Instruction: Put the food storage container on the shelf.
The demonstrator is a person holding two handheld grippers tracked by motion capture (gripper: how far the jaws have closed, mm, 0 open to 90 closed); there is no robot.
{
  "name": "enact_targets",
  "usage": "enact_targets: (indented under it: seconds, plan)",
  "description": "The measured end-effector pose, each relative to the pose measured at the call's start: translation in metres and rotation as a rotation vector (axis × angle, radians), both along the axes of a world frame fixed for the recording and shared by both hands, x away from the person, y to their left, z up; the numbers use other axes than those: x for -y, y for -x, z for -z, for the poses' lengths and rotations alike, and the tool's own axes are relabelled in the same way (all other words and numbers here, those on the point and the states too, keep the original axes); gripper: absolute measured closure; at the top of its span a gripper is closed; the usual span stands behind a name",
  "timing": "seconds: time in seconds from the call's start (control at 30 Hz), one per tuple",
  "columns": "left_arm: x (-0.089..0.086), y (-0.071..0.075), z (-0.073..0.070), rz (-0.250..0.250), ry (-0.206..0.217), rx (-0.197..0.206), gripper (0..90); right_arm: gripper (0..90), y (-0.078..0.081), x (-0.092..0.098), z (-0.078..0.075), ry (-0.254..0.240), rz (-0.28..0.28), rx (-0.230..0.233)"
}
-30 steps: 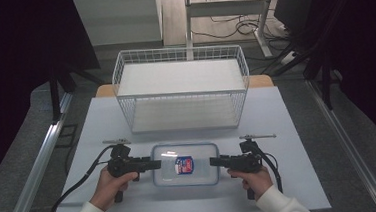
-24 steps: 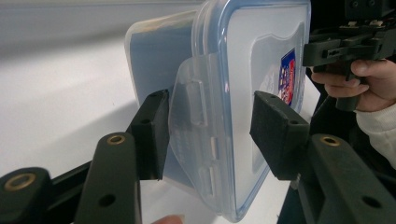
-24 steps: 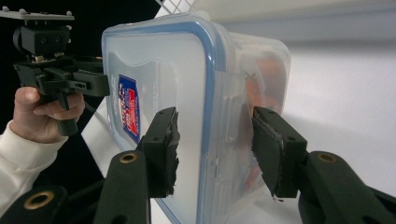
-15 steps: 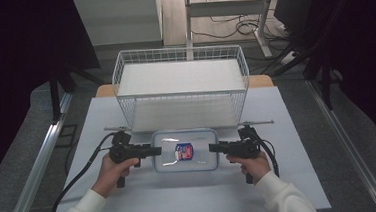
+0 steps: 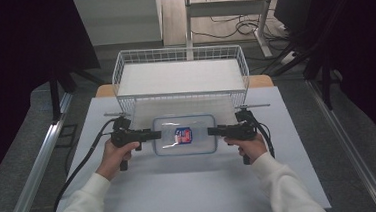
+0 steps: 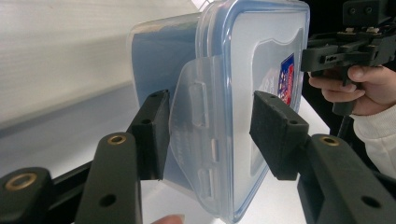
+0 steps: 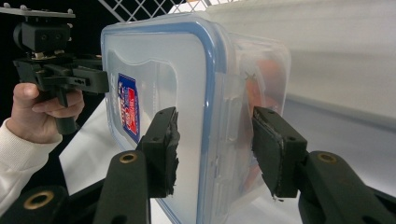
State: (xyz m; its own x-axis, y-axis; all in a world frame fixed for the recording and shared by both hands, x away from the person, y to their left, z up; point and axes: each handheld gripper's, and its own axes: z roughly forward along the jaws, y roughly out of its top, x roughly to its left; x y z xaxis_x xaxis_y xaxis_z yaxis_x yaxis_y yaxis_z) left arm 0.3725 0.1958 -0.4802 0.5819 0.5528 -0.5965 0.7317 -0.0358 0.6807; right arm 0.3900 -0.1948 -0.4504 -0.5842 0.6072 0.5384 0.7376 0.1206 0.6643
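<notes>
A clear plastic food box (image 5: 184, 135) with a blue-rimmed lid and a red and blue label lies flat between my two grippers, just in front of the wire basket. My left gripper (image 5: 157, 134) is shut on its left end, with pads (image 6: 275, 126) on the lid and the underside around the side latch. My right gripper (image 5: 212, 131) is shut on the right end. In the right gripper view, its jaws (image 7: 215, 114) clamp the box (image 7: 177, 70), and something orange shows through the wall. The left gripper (image 7: 60, 77) holds the far end there.
A white wire basket (image 5: 180, 52) stands at the back of the white table (image 5: 181, 186), its front wall close behind the box. Cables trail from both grippers. Metal rails run along both sides of the table, and there is dark floor beyond.
Both hands have carried the box away from the person toward the wire basket. The grips on both ends look the same.
</notes>
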Motion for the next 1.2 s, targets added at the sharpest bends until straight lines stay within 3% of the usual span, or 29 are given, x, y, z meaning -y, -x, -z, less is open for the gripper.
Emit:
enact_targets:
  seconds: [0.4, 0.6, 0.7, 0.83, 1.2]
  plan:
    - [-0.001, -0.030, 0.007, -0.003, -0.012, -0.011, 49.2, 51.9, -0.034, -0.002, 0.008, -0.001, -0.003, -0.020]
    - [0.002, -0.035, 0.017, -0.008, -0.024, -0.018, 49.1, 51.5, -0.042, 0.001, 0.021, -0.006, 0.009, -0.031]
    - [0.006, -0.037, 0.021, -0.020, -0.033, -0.026, 49.0, 51.2, -0.044, 0.001, 0.025, 0.015, 0.025, -0.034]
    - [0.007, -0.039, 0.025, -0.041, -0.011, -0.028, 48.6, 51.3, -0.045, 0.002, 0.030, 0.010, 0.042, -0.044]
    - [0.004, -0.048, 0.034, -0.089, 0.052, -0.085, 48.3, 50.5, -0.051, 0.002, 0.038, -0.054, 0.119, -0.078]
